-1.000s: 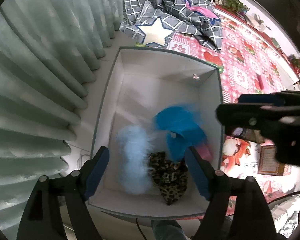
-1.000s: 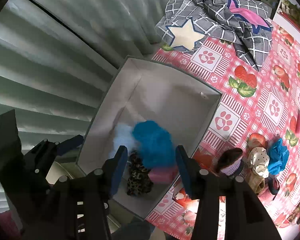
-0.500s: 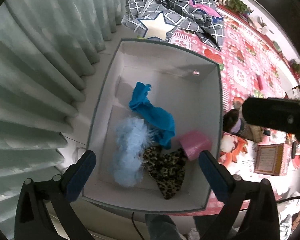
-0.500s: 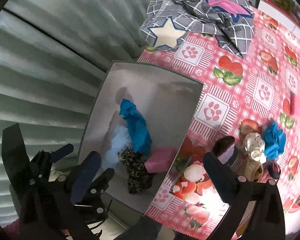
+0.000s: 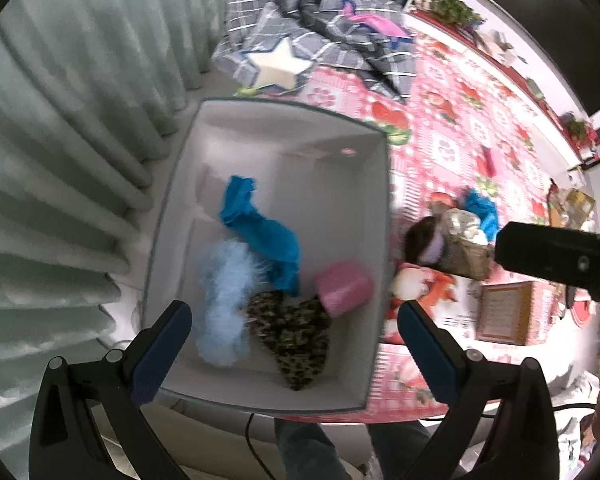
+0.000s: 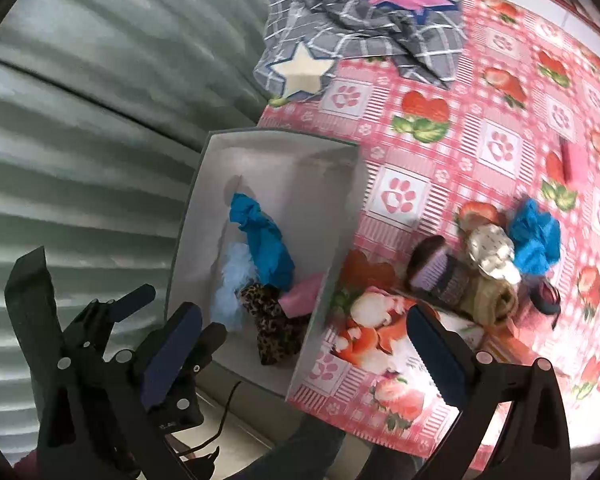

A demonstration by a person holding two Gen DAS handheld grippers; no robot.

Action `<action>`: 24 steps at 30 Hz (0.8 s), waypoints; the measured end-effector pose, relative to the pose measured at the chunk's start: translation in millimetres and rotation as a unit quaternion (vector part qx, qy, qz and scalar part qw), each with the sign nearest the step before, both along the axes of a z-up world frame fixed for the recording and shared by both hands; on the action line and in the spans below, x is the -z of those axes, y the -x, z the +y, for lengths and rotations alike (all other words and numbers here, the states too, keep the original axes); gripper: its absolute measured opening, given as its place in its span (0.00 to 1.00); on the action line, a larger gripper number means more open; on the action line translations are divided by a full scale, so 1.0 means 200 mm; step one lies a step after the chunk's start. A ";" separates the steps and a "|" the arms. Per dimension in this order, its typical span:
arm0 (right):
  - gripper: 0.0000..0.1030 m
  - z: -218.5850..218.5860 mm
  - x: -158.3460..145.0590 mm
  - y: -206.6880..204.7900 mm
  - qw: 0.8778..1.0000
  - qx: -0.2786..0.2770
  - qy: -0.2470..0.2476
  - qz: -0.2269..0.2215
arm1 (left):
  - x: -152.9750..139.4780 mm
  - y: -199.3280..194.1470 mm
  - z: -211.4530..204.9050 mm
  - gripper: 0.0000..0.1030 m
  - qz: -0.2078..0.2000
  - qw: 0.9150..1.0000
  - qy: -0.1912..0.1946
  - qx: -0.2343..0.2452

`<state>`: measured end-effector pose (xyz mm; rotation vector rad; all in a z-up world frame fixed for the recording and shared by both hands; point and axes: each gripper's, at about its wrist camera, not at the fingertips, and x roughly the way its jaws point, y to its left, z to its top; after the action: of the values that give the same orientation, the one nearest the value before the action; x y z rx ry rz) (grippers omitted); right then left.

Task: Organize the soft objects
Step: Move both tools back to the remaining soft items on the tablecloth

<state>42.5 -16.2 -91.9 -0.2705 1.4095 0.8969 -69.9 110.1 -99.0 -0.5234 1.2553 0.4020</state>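
Note:
The white box [image 5: 376,184] stands at the table's edge by the curtain. A blue cloth [image 5: 260,228], a pale blue fluffy piece [image 5: 224,292], a leopard-print piece [image 5: 296,332] and a pink piece [image 5: 344,288] lie inside it. My left gripper [image 5: 292,312] hangs open above the box's near end with nothing between its fingers. My right gripper [image 6: 304,312] is open and empty over the box's right wall [image 6: 340,220]. To the right, a brown and purple knit item [image 6: 432,268], a white dotted one [image 6: 492,248] and another blue cloth [image 6: 536,236] are heaped on the table.
A grey checked blanket with a star [image 6: 300,68] lies at the table's far end. The pleated curtain [image 5: 68,160] hangs close on the left. The tablecloth [image 6: 492,148] is pink with paw prints. A framed picture [image 5: 504,316] lies near the heap, and a cable [image 6: 224,412] hangs below.
Both grippers have opened wide. The blue cloth has dropped from the right gripper and lies in the box. The right gripper has swung right toward the table, and the left has risen a little.

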 end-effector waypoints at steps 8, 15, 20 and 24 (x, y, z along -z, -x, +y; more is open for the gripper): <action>1.00 -0.42 -0.11 -0.21 0.996 0.084 -0.022 0.031 | -0.08 -0.17 -0.20 1.00 -0.009 0.998 -0.001 0.054; 1.00 -0.90 -0.11 -0.49 0.978 0.202 -0.031 0.034 | -0.06 -0.33 -0.37 1.00 0.005 0.995 -0.004 0.096; 1.00 -1.16 0.05 -0.69 0.967 0.252 0.006 0.045 | -0.03 -0.44 -0.48 1.00 0.021 0.992 -0.010 0.121; 1.00 -1.25 0.24 -0.79 0.962 0.262 0.033 0.073 | 0.00 -0.51 -0.52 1.00 0.038 0.991 -0.011 0.126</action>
<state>200.9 -266.4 -140.4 0.1239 1.5473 0.4377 32.8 6.8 -99.8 -0.3280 1.3708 0.2238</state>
